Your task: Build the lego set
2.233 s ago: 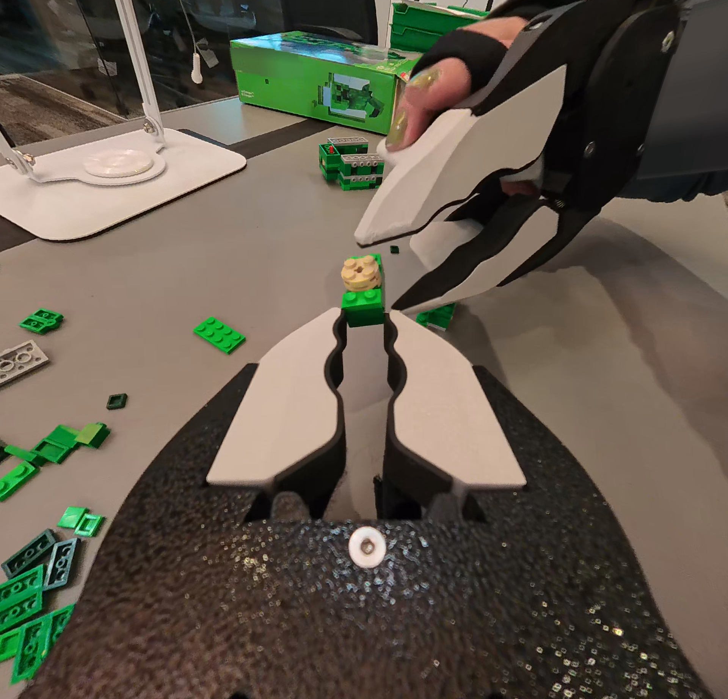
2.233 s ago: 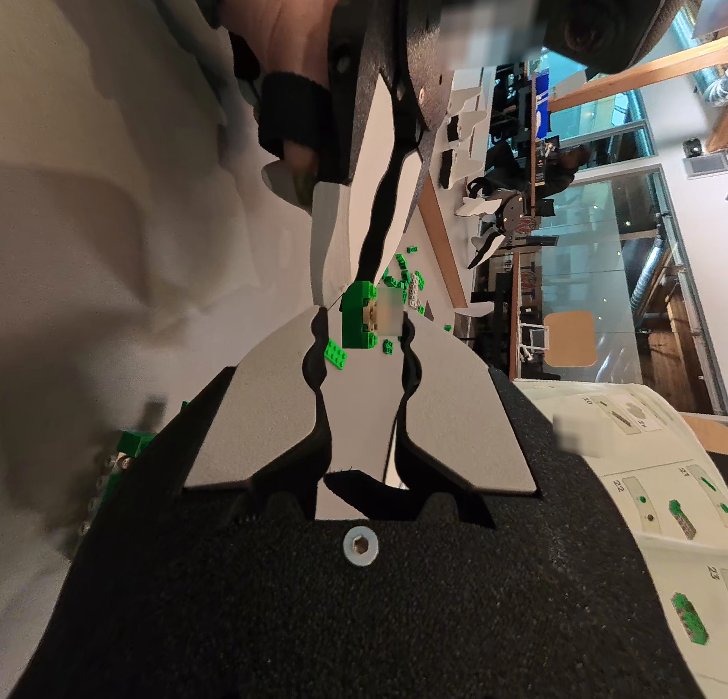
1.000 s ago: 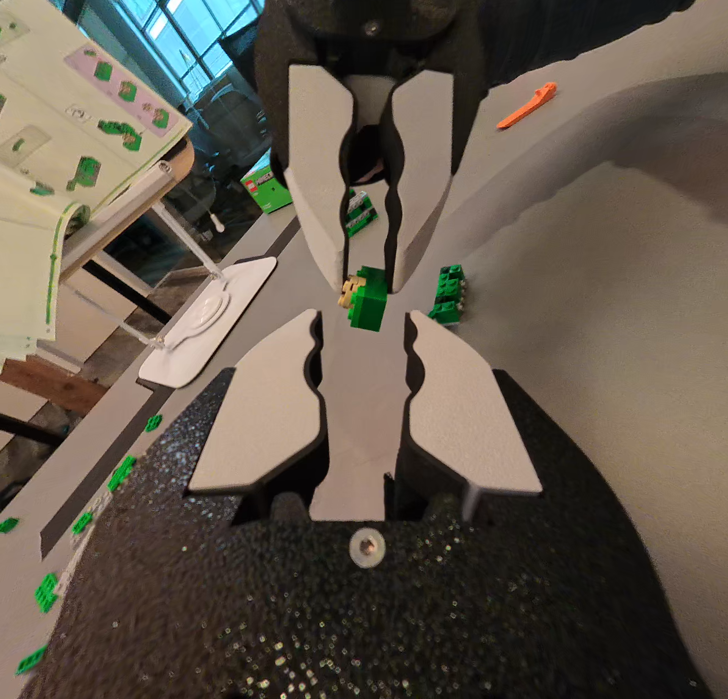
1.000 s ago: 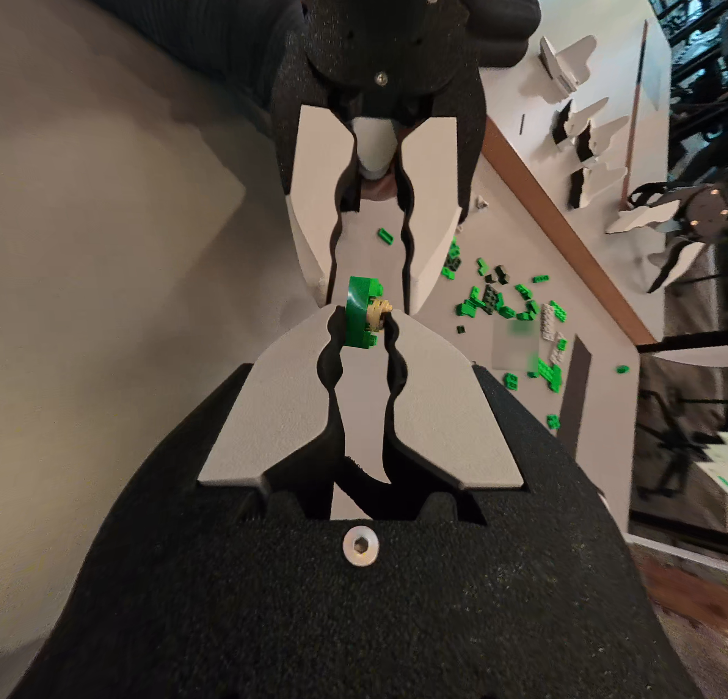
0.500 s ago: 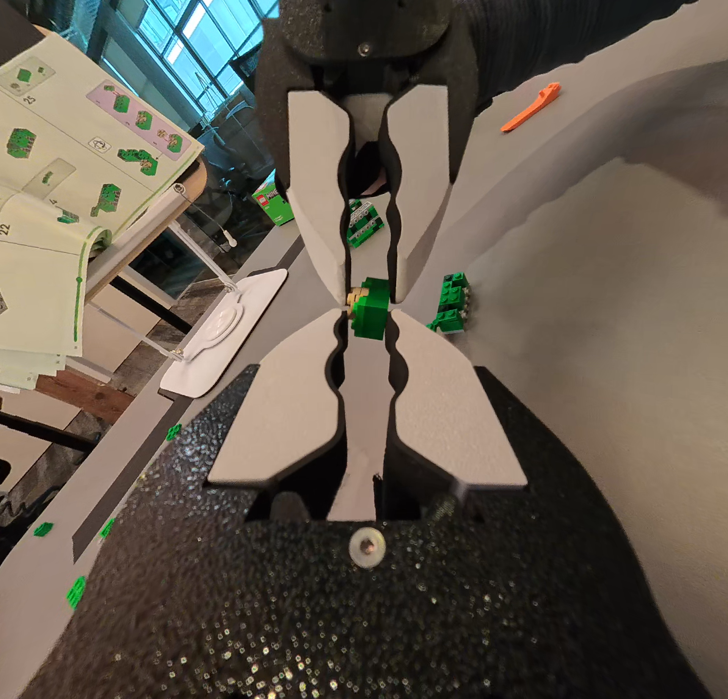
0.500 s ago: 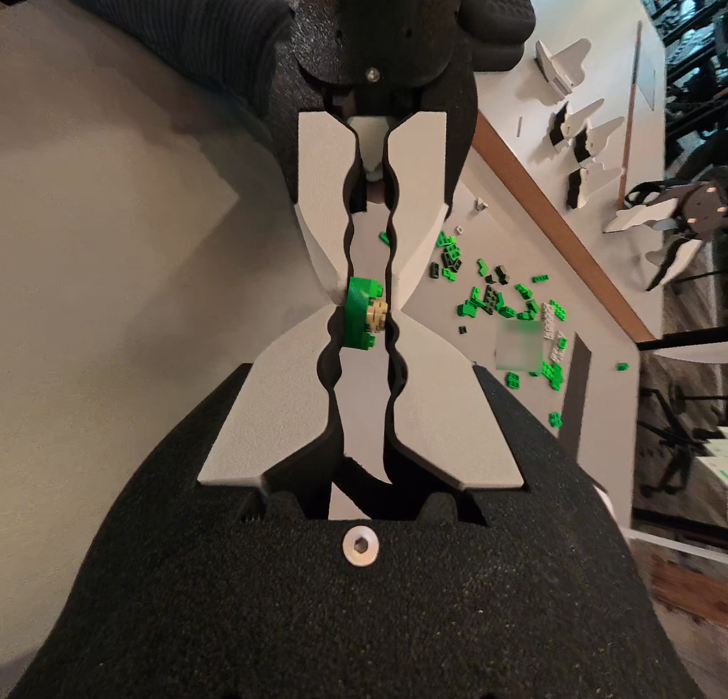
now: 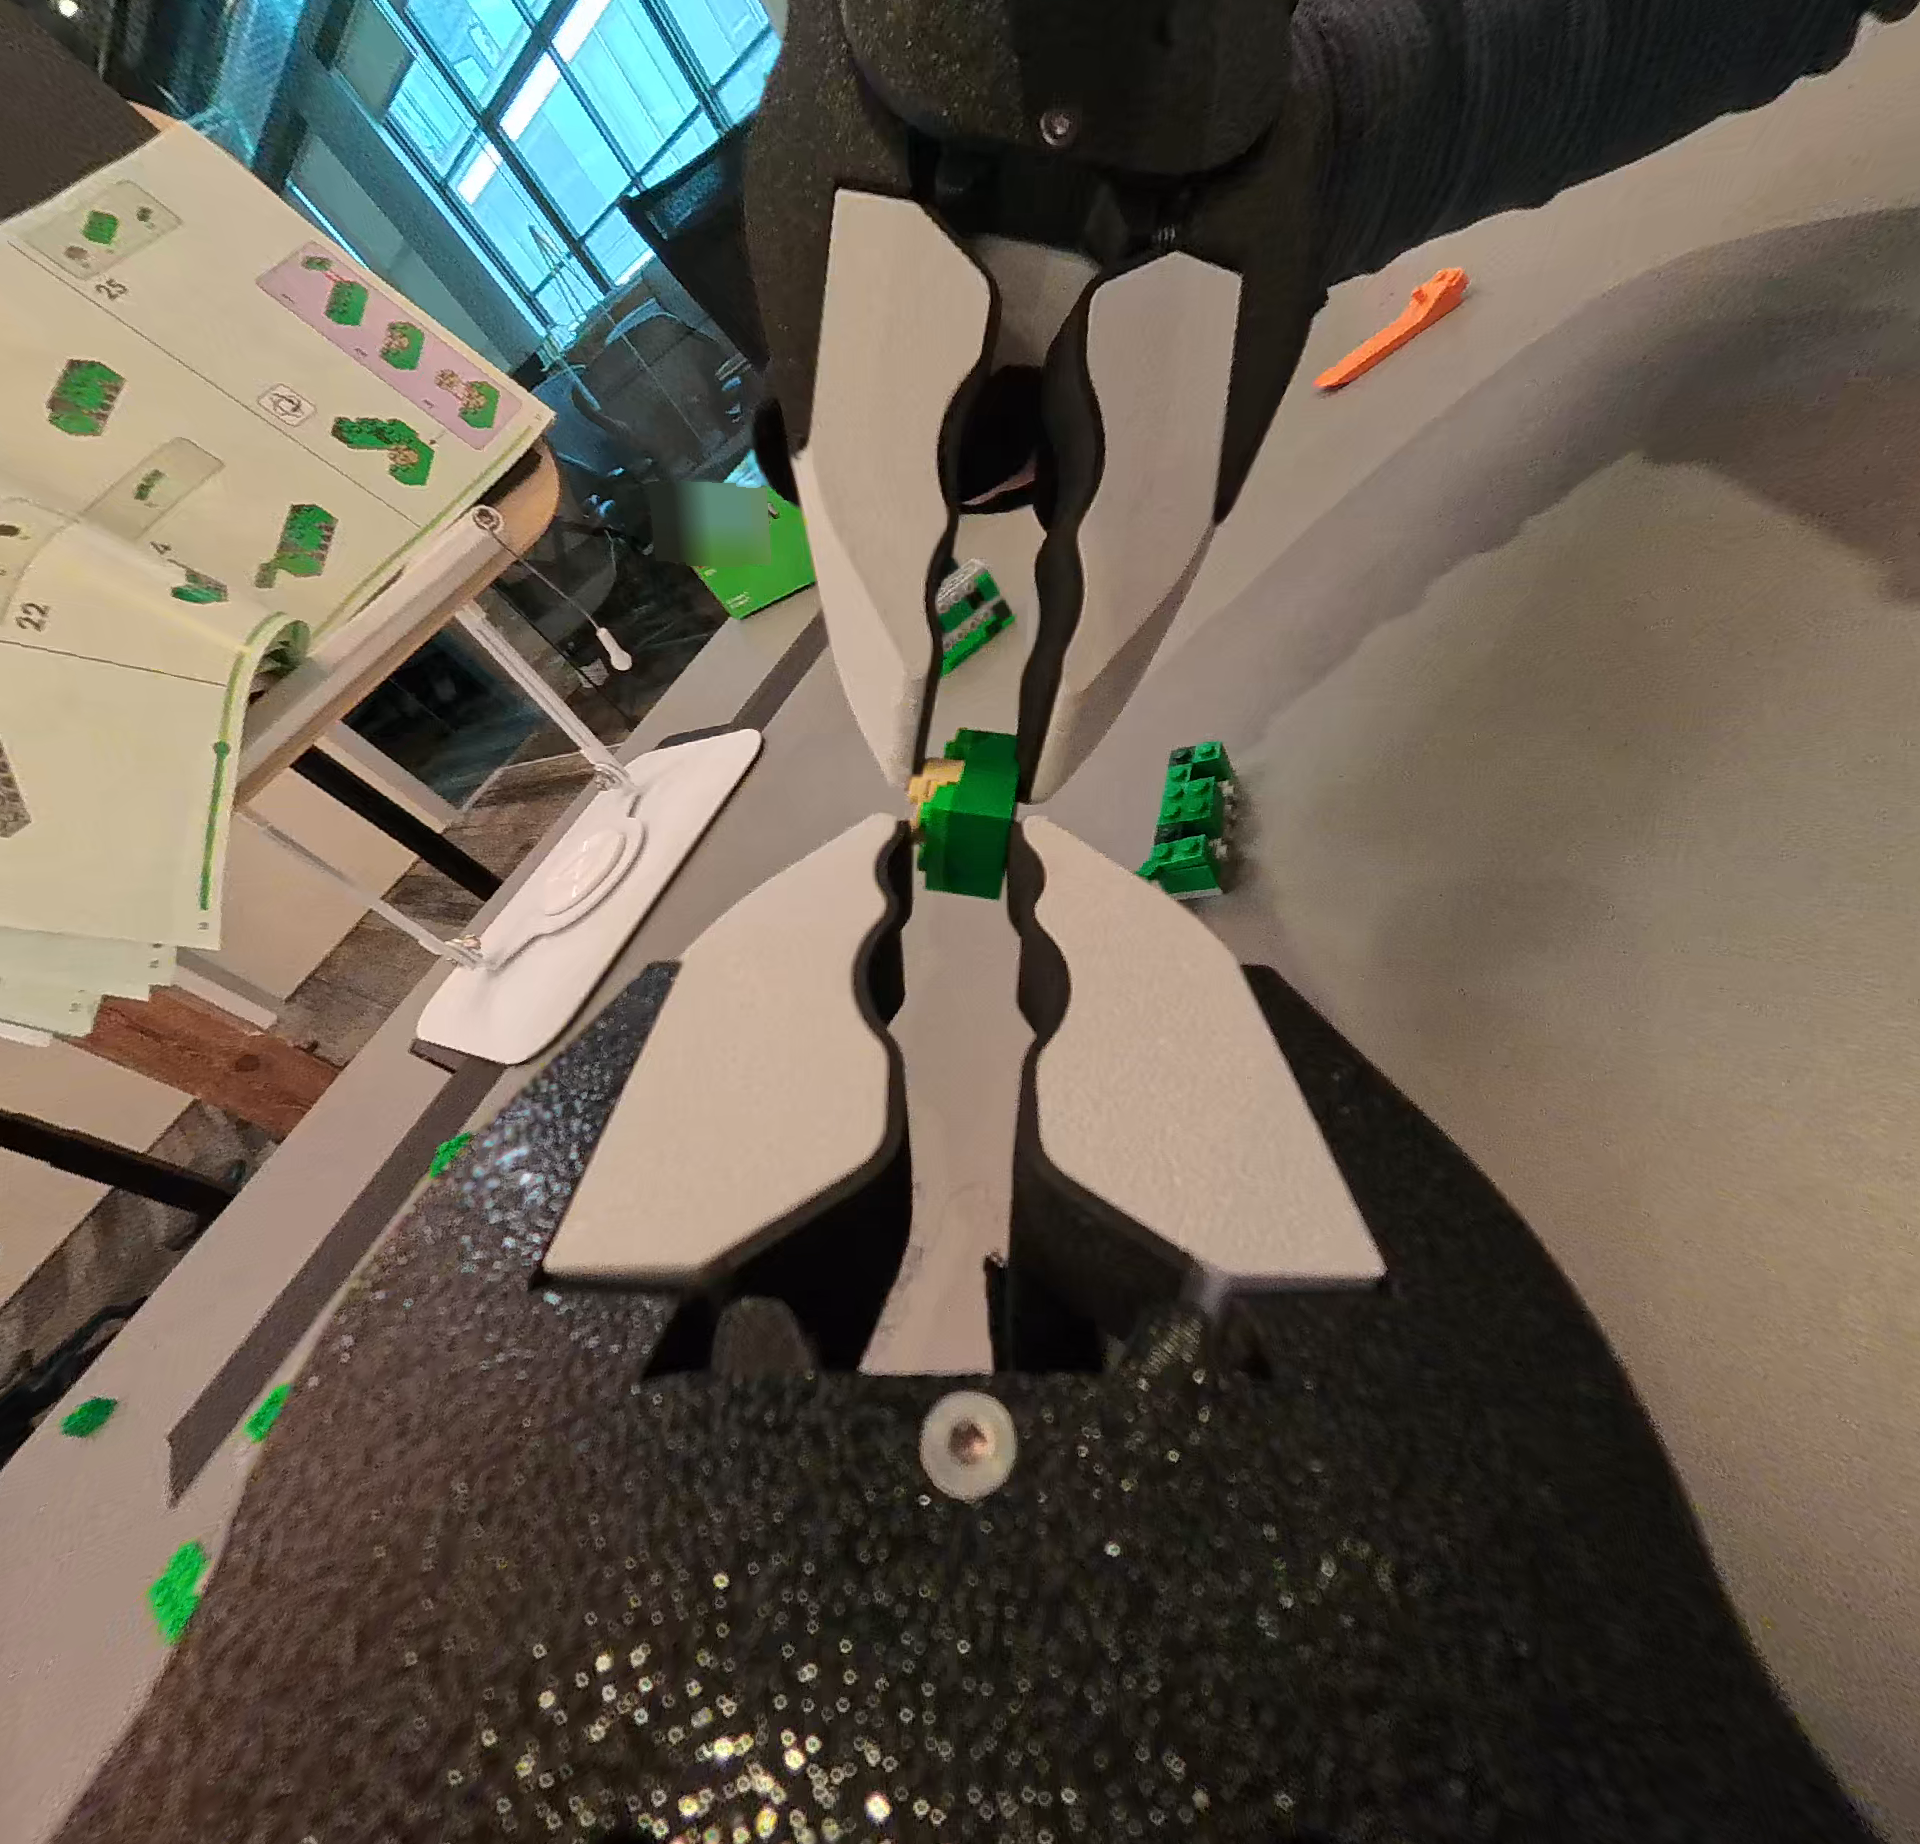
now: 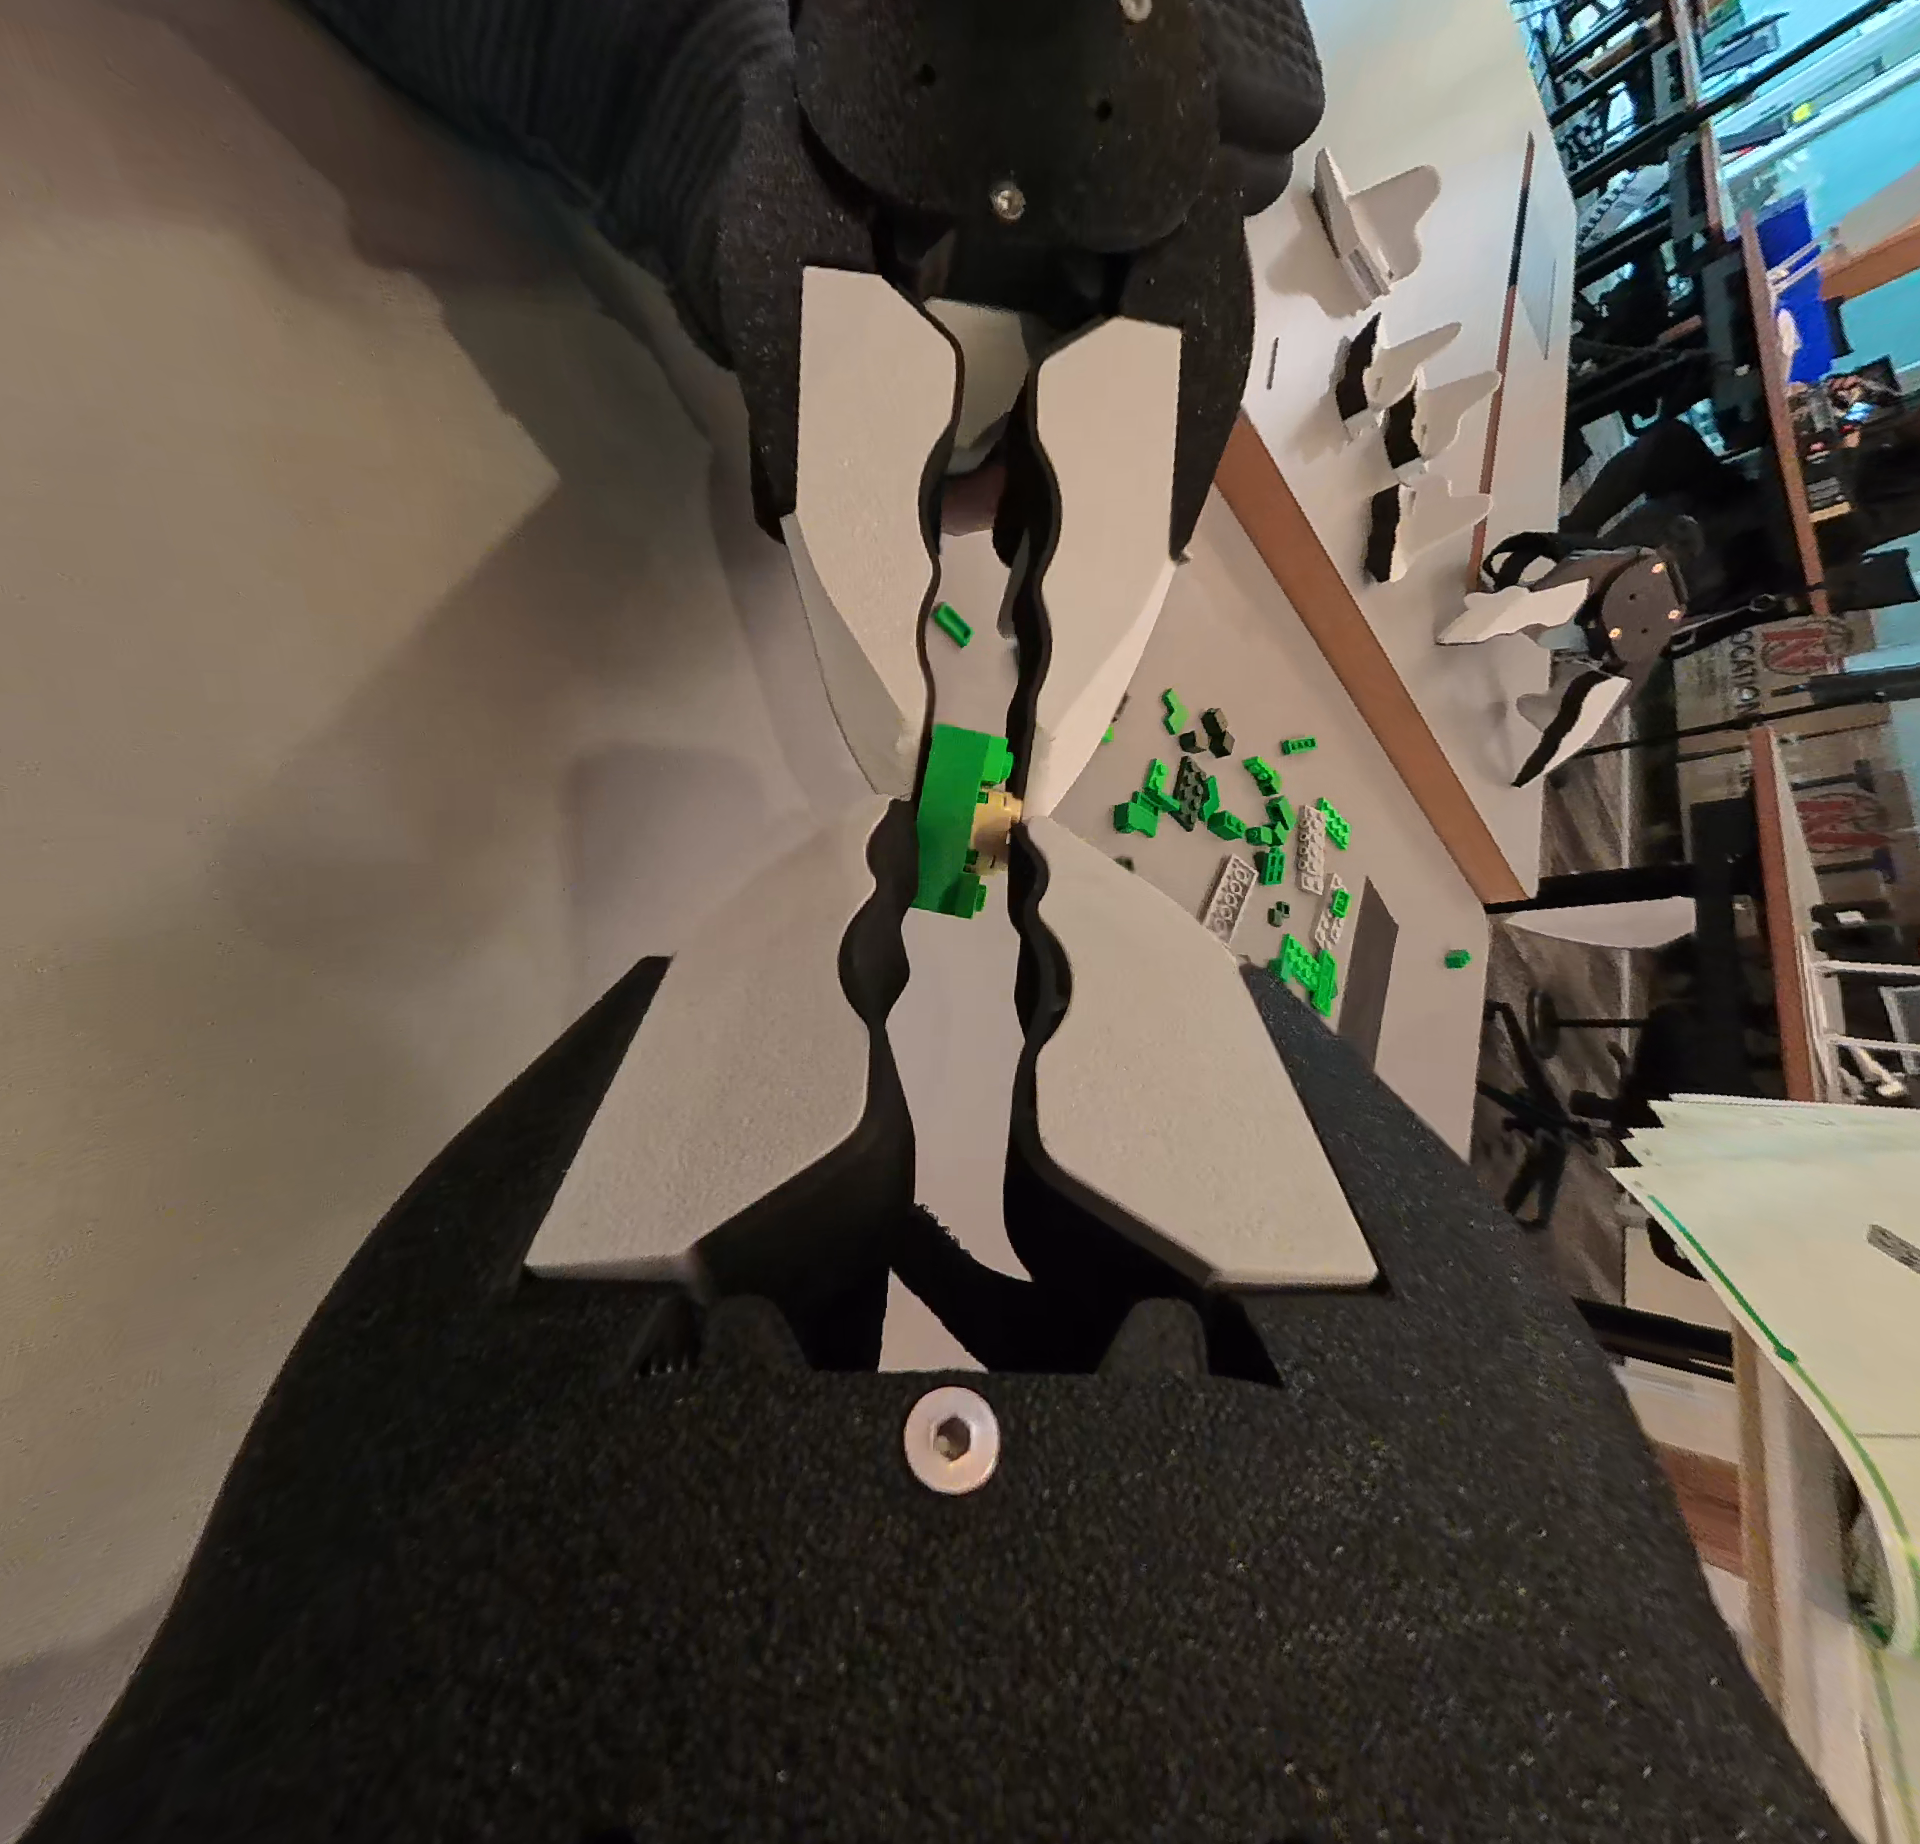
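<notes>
A small green brick assembly (image 7: 966,838) with a tan round piece (image 7: 928,788) on one side is held in the air above the grey table (image 7: 1558,963). My left gripper (image 7: 961,826) is shut on it from below in the left wrist view. My right gripper (image 7: 971,774) meets it head-on from above and is shut on the same assembly. In the right wrist view my right gripper (image 8: 951,826) holds the green assembly (image 8: 948,838) with the tan piece (image 8: 995,826) facing right, and my left gripper (image 8: 977,768) clamps it from the far side.
A small green brick stack (image 7: 1195,828) and a green and grey build (image 7: 971,620) stand on the table. An orange separator tool (image 7: 1392,329) lies farther back. An open instruction booklet (image 7: 208,444) sits on a stand with a white base (image 7: 582,890). Several loose bricks (image 8: 1247,818) lie scattered. Less than 4 cm separates the two grippers' tips.
My right gripper took hold of the assembly, my left gripper opened, turned and shut on it again. Both grippers now face each other, tip to tip.
</notes>
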